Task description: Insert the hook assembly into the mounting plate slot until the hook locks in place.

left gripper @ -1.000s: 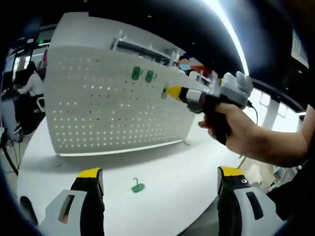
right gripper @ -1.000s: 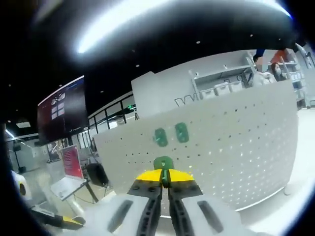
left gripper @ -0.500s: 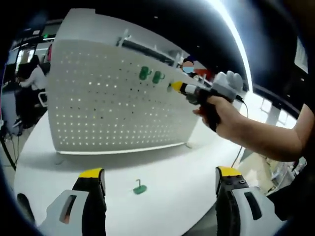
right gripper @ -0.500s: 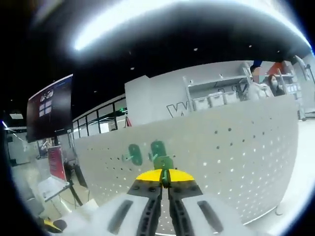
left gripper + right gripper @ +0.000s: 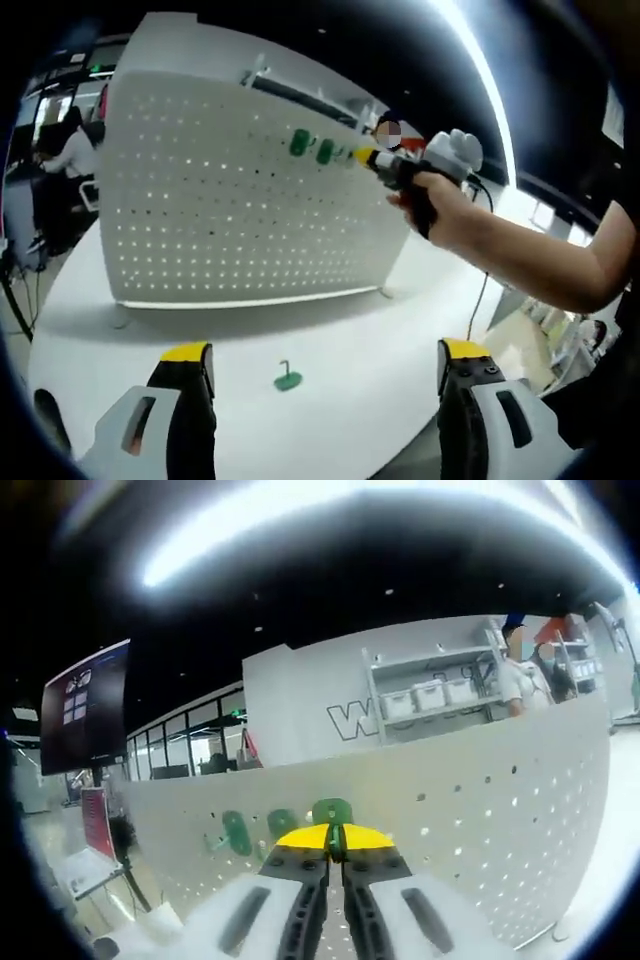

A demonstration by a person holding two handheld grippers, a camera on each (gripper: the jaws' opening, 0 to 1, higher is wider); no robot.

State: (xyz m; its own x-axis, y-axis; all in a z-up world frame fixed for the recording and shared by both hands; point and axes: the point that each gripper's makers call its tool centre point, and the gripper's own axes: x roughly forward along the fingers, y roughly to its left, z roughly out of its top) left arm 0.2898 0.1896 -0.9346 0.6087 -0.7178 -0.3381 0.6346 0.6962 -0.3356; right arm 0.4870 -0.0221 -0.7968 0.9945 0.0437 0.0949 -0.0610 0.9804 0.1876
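Note:
A white pegboard (image 5: pixel 230 190) stands upright on the white table (image 5: pixel 350 350). Two green hooks (image 5: pixel 299 142) (image 5: pixel 325 152) hang near its top edge. In the left gripper view my right gripper (image 5: pixel 362 157), held in a hand, has its yellow tips at the board's top right beside those hooks. In the right gripper view it is shut (image 5: pixel 335 842) on a third green hook (image 5: pixel 332 811) close to the pegboard (image 5: pixel 480 820), with the hung hooks (image 5: pixel 237 832) (image 5: pixel 281 823) to its left. My left gripper (image 5: pixel 320 375) is open low over the table. A loose green hook (image 5: pixel 287 379) lies between its jaws' line of sight.
A person sits at a desk (image 5: pixel 55 160) behind the pegboard on the left. Shelves with white bins (image 5: pixel 430 695) and people stand beyond the board. A dark screen (image 5: pixel 85 705) hangs at left. A cable (image 5: pixel 490 290) trails from the right gripper.
My right gripper has risen and moved further right along the pegboard's top, carrying the green hook; the two hung hooks have slid left in its view. The left gripper holds still.

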